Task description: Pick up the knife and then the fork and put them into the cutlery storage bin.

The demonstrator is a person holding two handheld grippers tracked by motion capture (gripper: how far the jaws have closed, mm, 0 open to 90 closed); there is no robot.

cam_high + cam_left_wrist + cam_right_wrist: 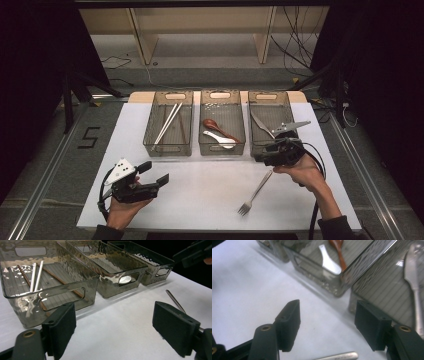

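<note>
A metal fork (255, 193) lies on the white table (200, 190), tines toward the front edge. My right gripper (261, 156) hovers open just above the fork's handle end (339, 356), in front of the right bin (270, 95) that holds a knife (413, 285). Nothing sits between its jaws (327, 317). My left gripper (156, 172) is open and empty at the front left, facing the bins (117, 322). The fork's handle (175, 301) shows past its right jaw.
Three smoky clear bins stand in a row at the back. The left bin (167, 148) holds white and brown chopsticks (35, 277). The middle bin (221, 149) holds a brown spoon (338, 250) and a white spoon (328, 260). Cables and shelving lie beyond the table.
</note>
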